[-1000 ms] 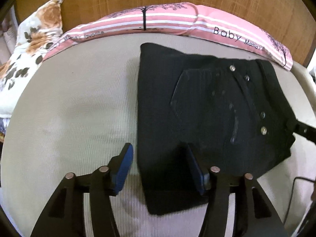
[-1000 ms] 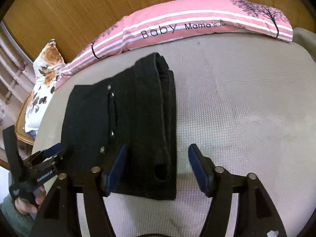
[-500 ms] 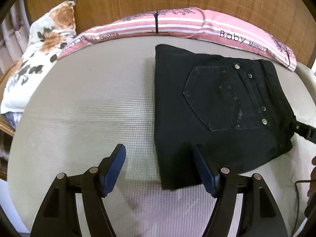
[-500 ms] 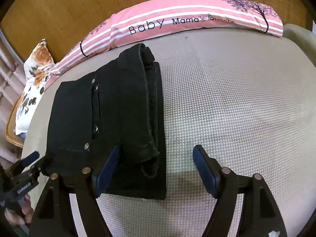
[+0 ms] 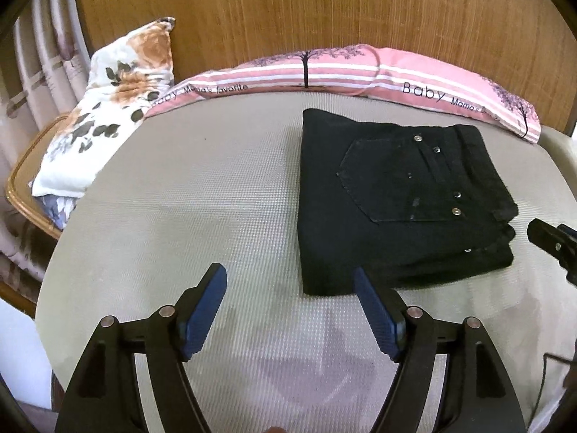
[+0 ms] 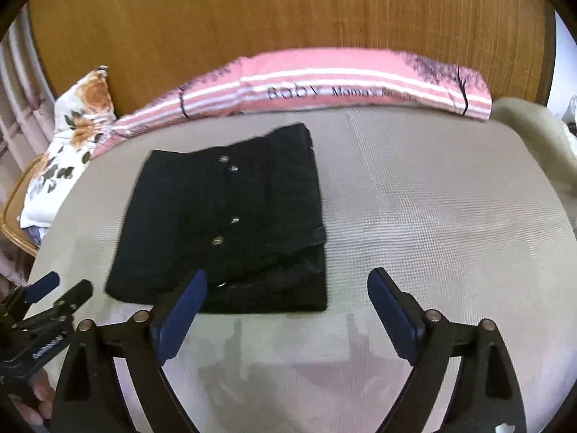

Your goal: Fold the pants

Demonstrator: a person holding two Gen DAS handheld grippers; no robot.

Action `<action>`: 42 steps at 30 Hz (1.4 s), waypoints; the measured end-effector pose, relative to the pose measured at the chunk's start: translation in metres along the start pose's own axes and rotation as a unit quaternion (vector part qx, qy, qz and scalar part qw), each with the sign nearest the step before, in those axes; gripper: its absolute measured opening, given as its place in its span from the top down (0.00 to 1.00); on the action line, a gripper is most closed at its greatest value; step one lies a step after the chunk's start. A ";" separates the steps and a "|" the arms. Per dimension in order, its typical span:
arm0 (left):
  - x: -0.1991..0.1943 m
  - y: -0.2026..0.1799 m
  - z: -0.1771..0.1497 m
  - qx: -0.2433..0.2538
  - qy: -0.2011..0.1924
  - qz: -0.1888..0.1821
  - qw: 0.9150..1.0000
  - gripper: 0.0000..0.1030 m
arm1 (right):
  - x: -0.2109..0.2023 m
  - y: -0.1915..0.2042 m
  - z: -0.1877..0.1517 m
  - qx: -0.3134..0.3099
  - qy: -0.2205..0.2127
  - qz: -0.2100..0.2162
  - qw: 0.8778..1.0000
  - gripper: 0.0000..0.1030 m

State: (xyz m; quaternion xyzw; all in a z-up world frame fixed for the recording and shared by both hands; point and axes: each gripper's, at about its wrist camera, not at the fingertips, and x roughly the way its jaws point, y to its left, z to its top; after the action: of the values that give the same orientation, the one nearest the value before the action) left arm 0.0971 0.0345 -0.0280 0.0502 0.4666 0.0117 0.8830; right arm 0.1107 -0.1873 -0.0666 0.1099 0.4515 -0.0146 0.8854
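Black pants lie folded in a compact rectangle on the beige bed, back pocket and metal studs facing up. They also show in the right wrist view. My left gripper is open and empty, just short of the pants' near left corner. My right gripper is open and empty, above the bed near the pants' near right corner. The right gripper's tip shows at the right edge of the left wrist view; the left gripper shows low left in the right wrist view.
A pink striped pillow lies along the wooden headboard. A floral pillow sits at the back left, over a wicker edge. Curtains hang at the far left.
Both grippers have drawn back and up from the folded pants, which now lie wholly beyond the fingers. The pants have stayed in place.
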 end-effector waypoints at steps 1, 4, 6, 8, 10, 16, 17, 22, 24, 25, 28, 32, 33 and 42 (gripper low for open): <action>-0.005 -0.001 -0.002 -0.002 -0.004 -0.001 1.000 0.28 | -0.006 0.005 -0.003 -0.003 -0.008 -0.002 1.000 0.11; -0.018 -0.002 -0.006 -0.008 -0.015 0.001 1.000 0.28 | -0.020 0.014 -0.008 -0.011 -0.023 -0.010 1.000 0.08; -0.024 -0.003 -0.009 -0.006 -0.019 0.007 1.000 0.28 | -0.026 0.018 -0.011 -0.010 -0.030 -0.011 0.999 0.07; -0.031 -0.006 -0.012 -0.002 -0.026 0.011 1.000 0.28 | -0.030 0.022 -0.013 -0.015 -0.035 -0.019 0.999 0.06; -0.034 -0.008 -0.014 0.002 -0.031 0.017 0.999 0.28 | -0.031 0.026 -0.015 -0.024 -0.034 -0.023 0.999 0.06; -0.039 -0.008 -0.018 0.003 -0.034 0.019 0.999 0.28 | -0.037 0.034 -0.020 -0.032 -0.032 -0.020 0.999 0.06; -0.039 -0.008 -0.019 0.003 -0.036 0.021 0.999 0.28 | -0.037 0.035 -0.021 -0.032 -0.032 -0.019 0.999 0.06; -0.040 -0.007 -0.022 -0.002 -0.035 0.027 0.999 0.28 | -0.037 0.040 -0.027 -0.036 -0.028 -0.016 0.999 0.06; -0.040 -0.006 -0.022 -0.002 -0.036 0.029 0.999 0.28 | -0.036 0.042 -0.029 -0.038 -0.026 -0.018 0.999 0.06; -0.040 -0.006 -0.021 -0.002 -0.036 0.030 0.999 0.28 | -0.036 0.043 -0.029 -0.041 -0.026 -0.020 0.999 0.06; -0.040 -0.007 -0.021 0.003 -0.036 0.031 0.999 0.28 | -0.035 0.045 -0.030 -0.047 -0.026 -0.022 0.998 0.06; -0.036 -0.008 -0.020 0.007 -0.033 0.032 0.999 0.28 | -0.036 0.046 -0.031 -0.051 -0.030 -0.029 0.998 0.06; -0.036 -0.008 -0.020 0.007 -0.033 0.032 0.999 0.28 | -0.036 0.045 -0.030 -0.051 -0.030 -0.029 0.998 0.06; -0.033 -0.009 -0.021 0.009 -0.030 0.033 0.999 0.28 | -0.035 0.042 -0.030 -0.046 -0.025 -0.025 0.998 0.06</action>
State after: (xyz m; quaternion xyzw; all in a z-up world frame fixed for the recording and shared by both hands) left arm 0.0613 0.0253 -0.0135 0.0735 0.4377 0.0348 0.8954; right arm 0.0718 -0.1422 -0.0481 0.0574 0.4317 -0.0191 0.9000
